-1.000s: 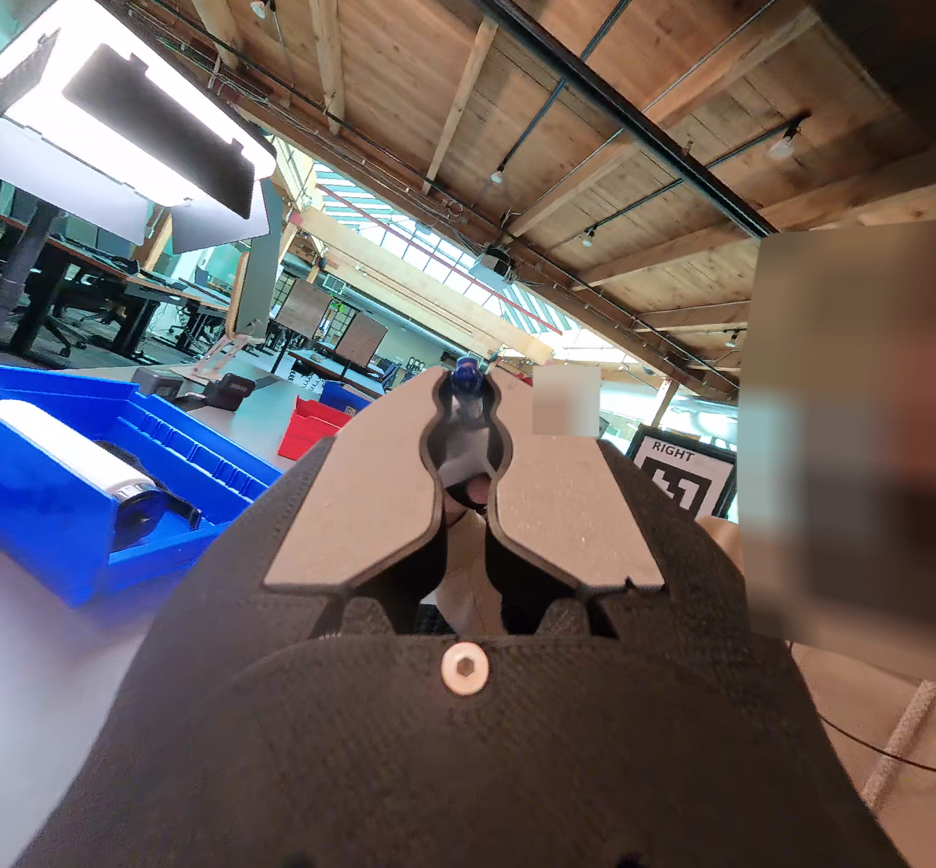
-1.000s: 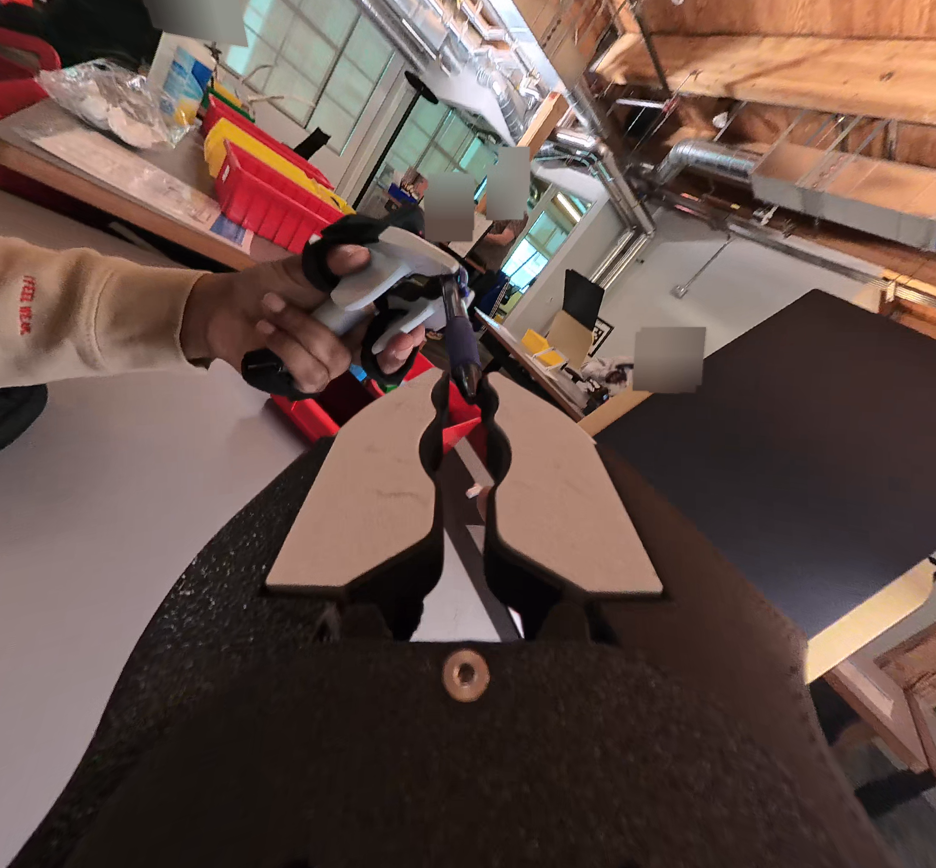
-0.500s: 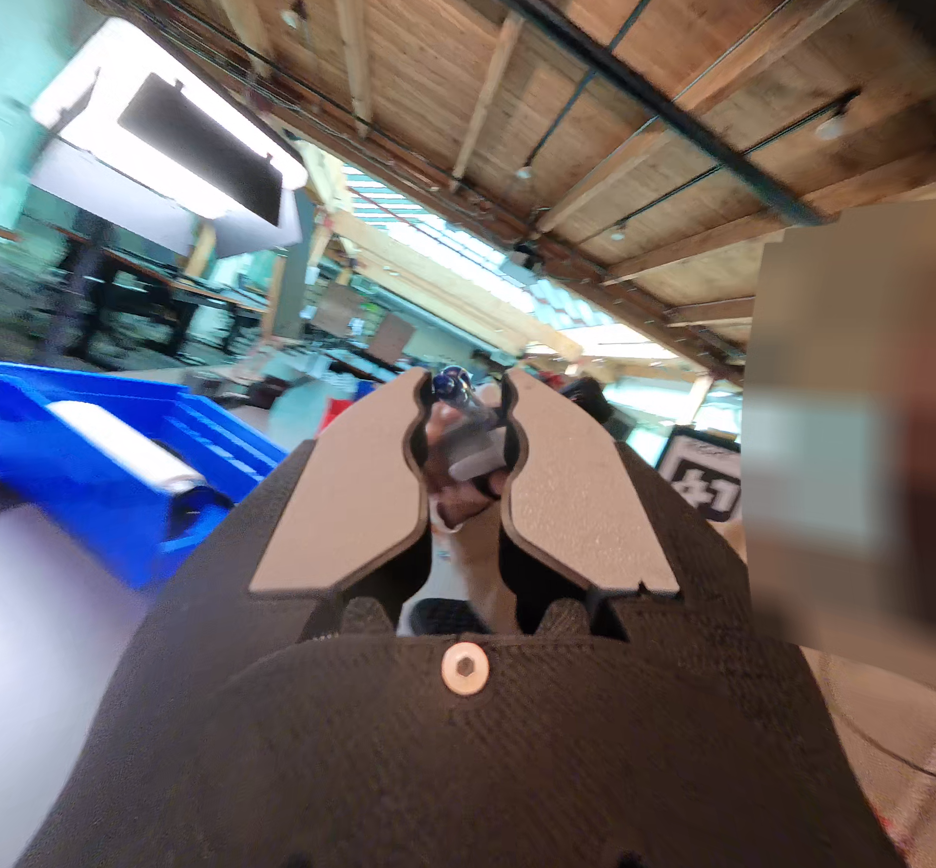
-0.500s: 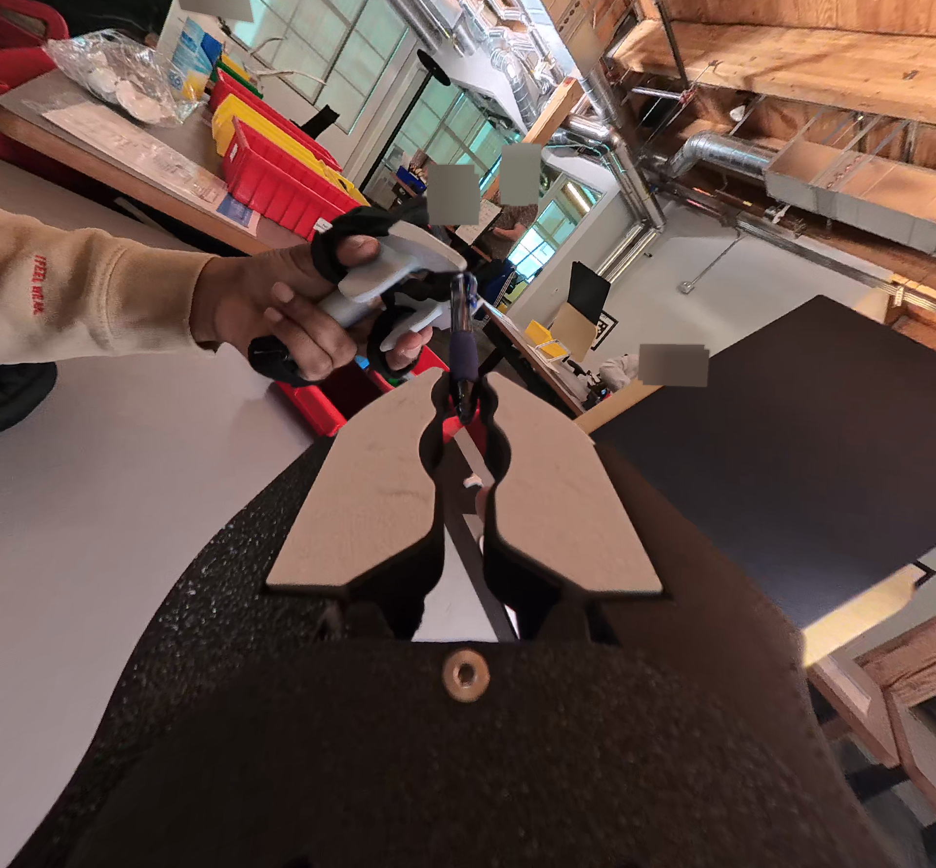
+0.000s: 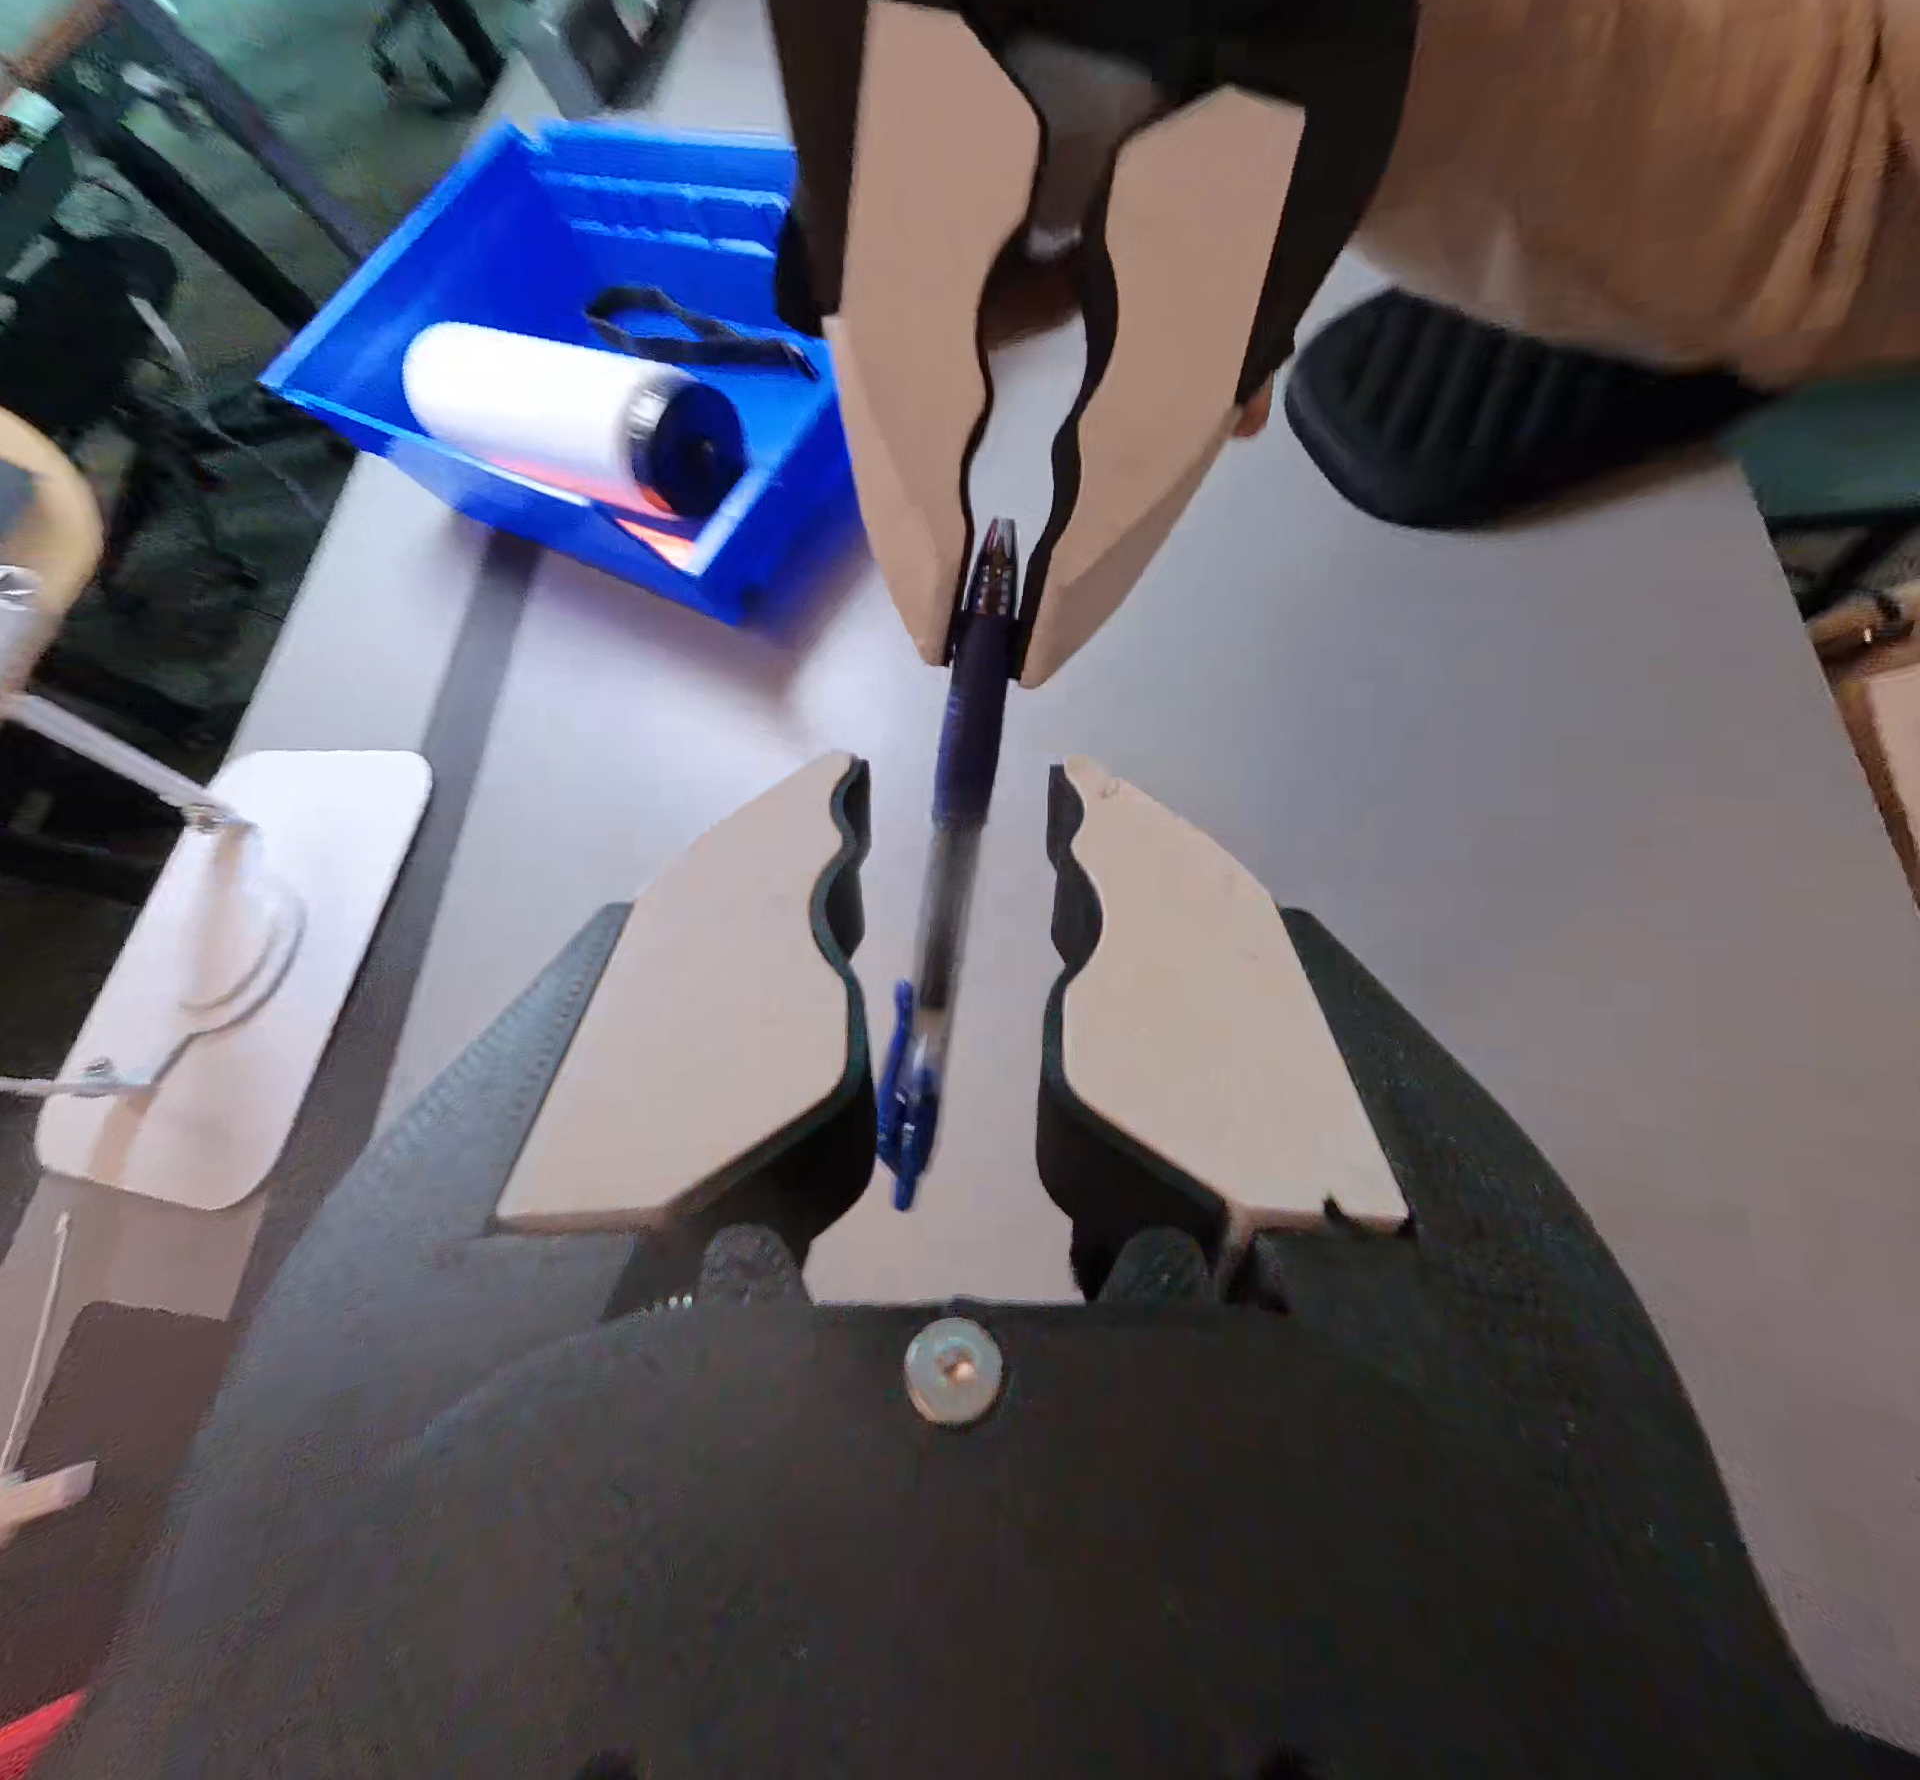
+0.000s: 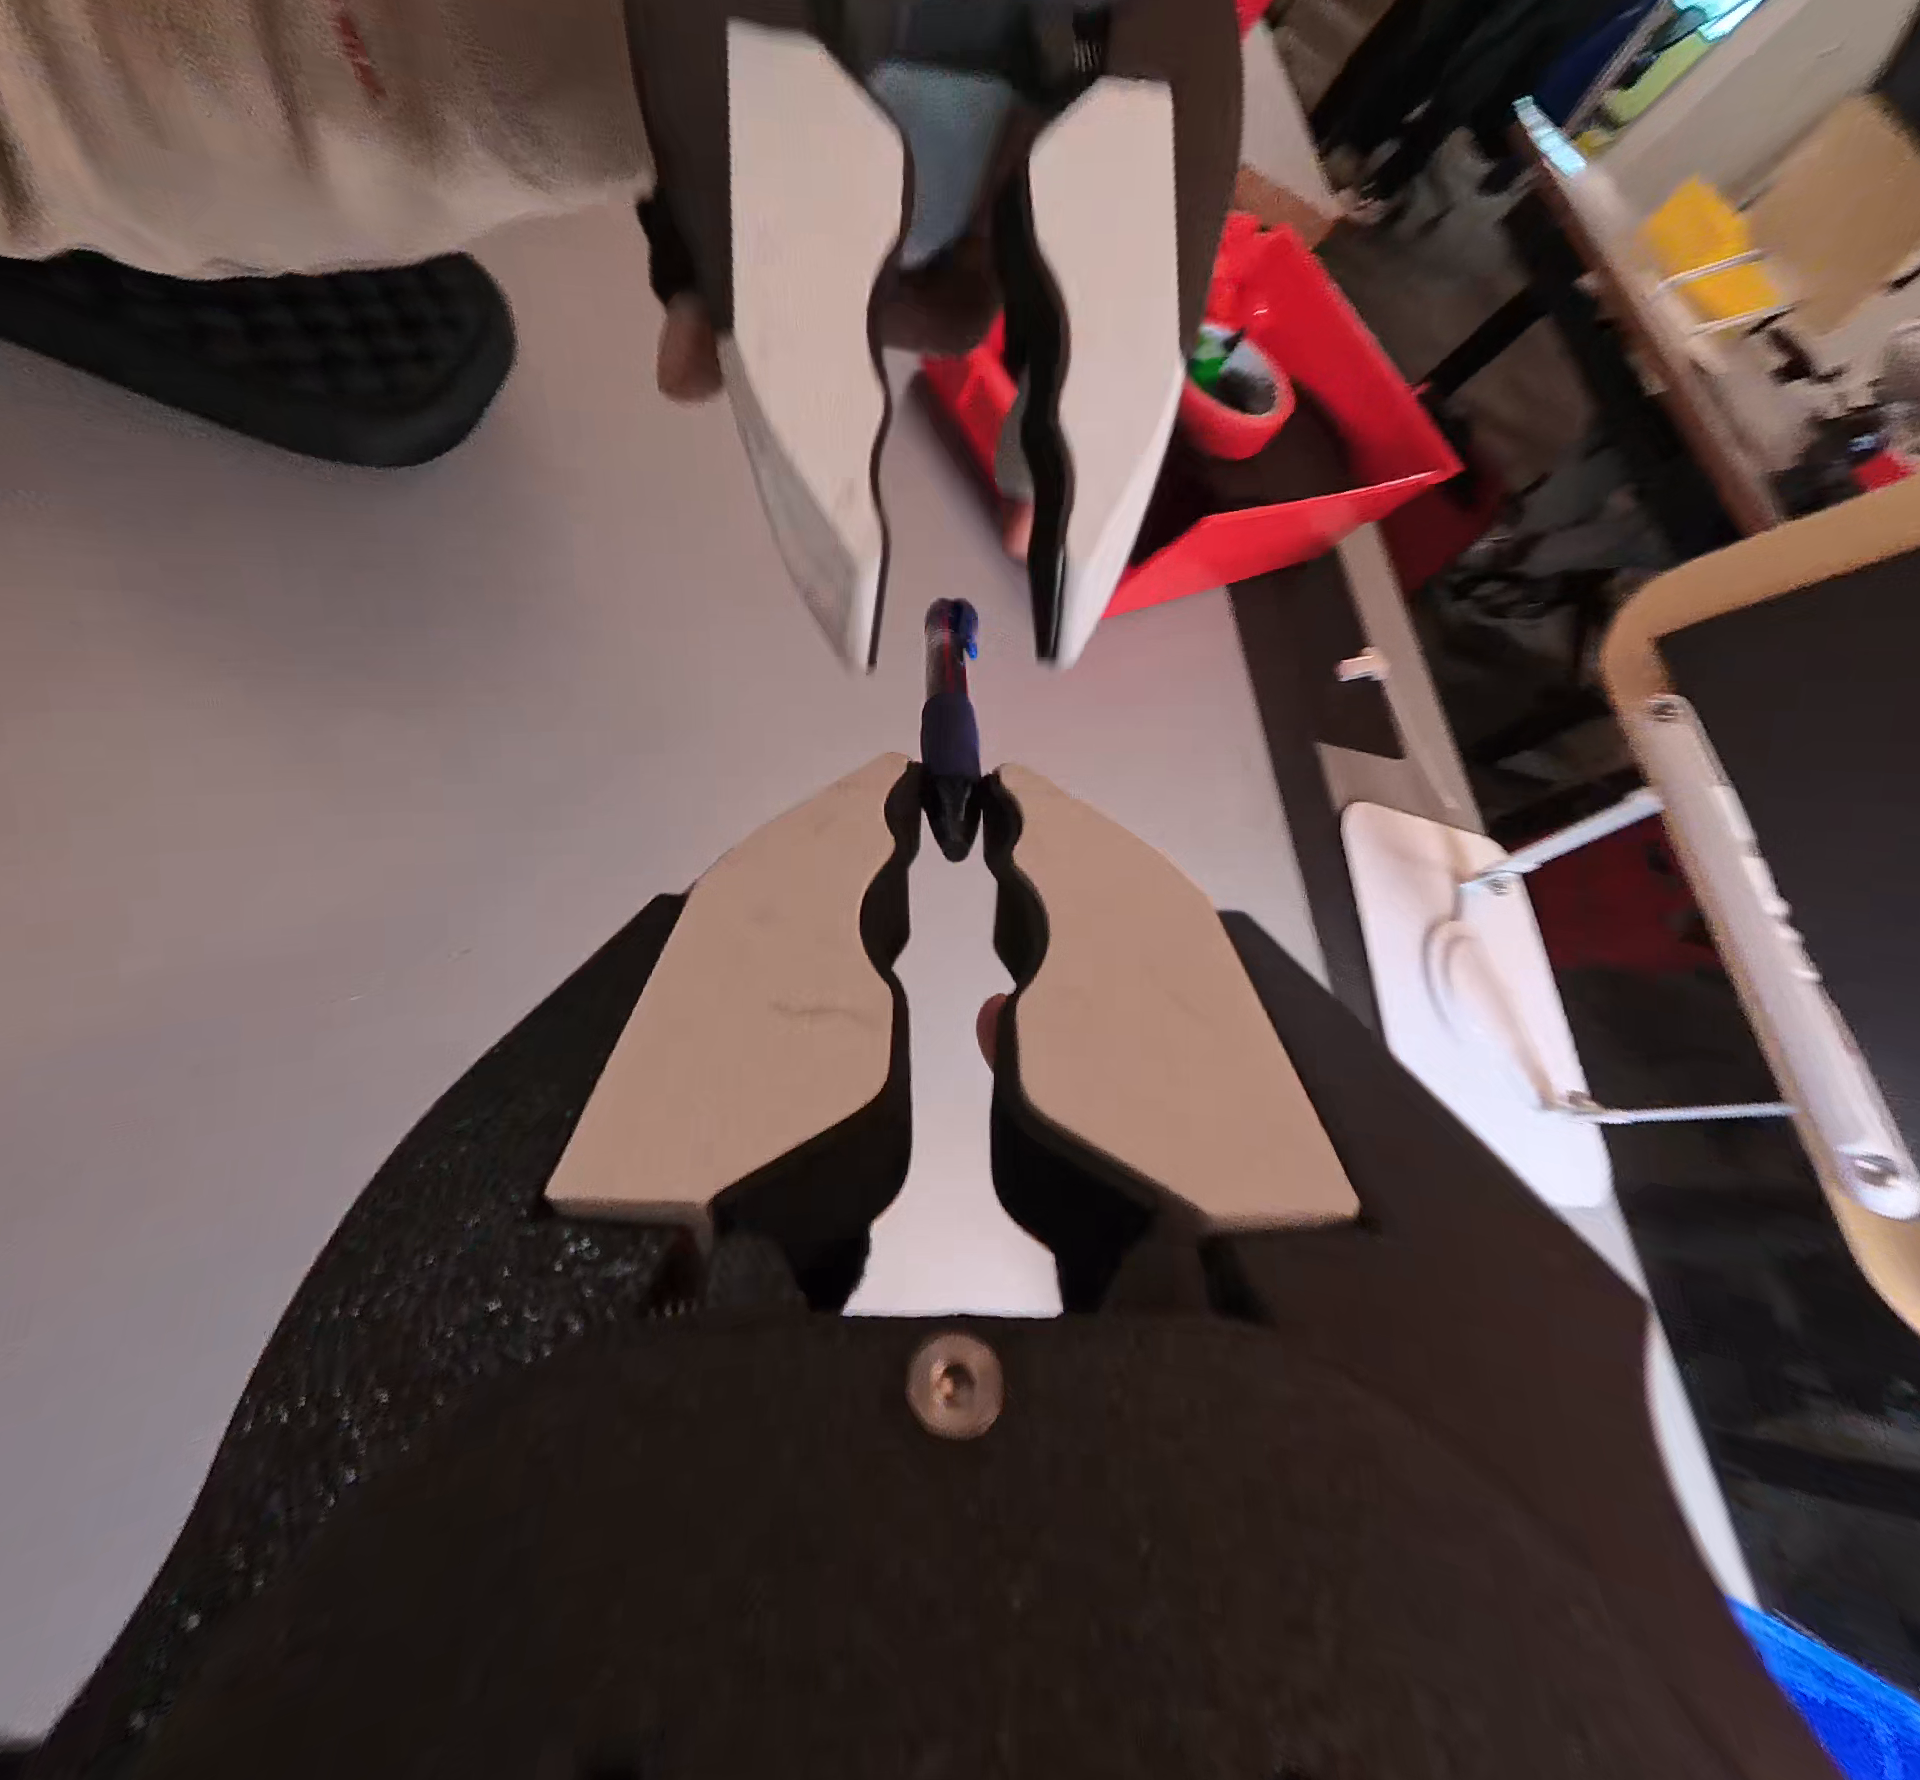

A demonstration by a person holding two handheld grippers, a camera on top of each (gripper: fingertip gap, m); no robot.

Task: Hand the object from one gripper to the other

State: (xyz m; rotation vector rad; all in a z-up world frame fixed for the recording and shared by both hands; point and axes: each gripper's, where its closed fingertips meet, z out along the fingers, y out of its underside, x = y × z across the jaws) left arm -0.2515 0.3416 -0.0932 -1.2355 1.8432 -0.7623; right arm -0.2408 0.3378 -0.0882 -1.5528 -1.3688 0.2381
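A blue pen (image 5: 951,795) hangs in the air above the grey table (image 5: 1403,847). My right gripper (image 6: 954,774) is shut on the pen's tip end (image 6: 951,722). In the left wrist view the right gripper (image 5: 985,655) reaches in from the top, pinching the pen. My left gripper (image 5: 953,780) is open, its fingers on either side of the pen's barrel with a gap on both sides. In the right wrist view the left gripper (image 6: 954,658) faces me, open around the pen's clip end.
A blue bin (image 5: 488,489) holding a white roll (image 5: 530,400) stands on the table at the far left. A red bin (image 6: 1299,535) stands behind the left gripper. A white lamp base (image 5: 239,972) sits at the table's edge. A sleeved arm (image 5: 1662,120) reaches in. The grippers are tip to tip, or close to it.
Both cameras have swung down from the ceiling to the table. My left gripper has opened and let go of the pen. The right gripper now holds it alone.
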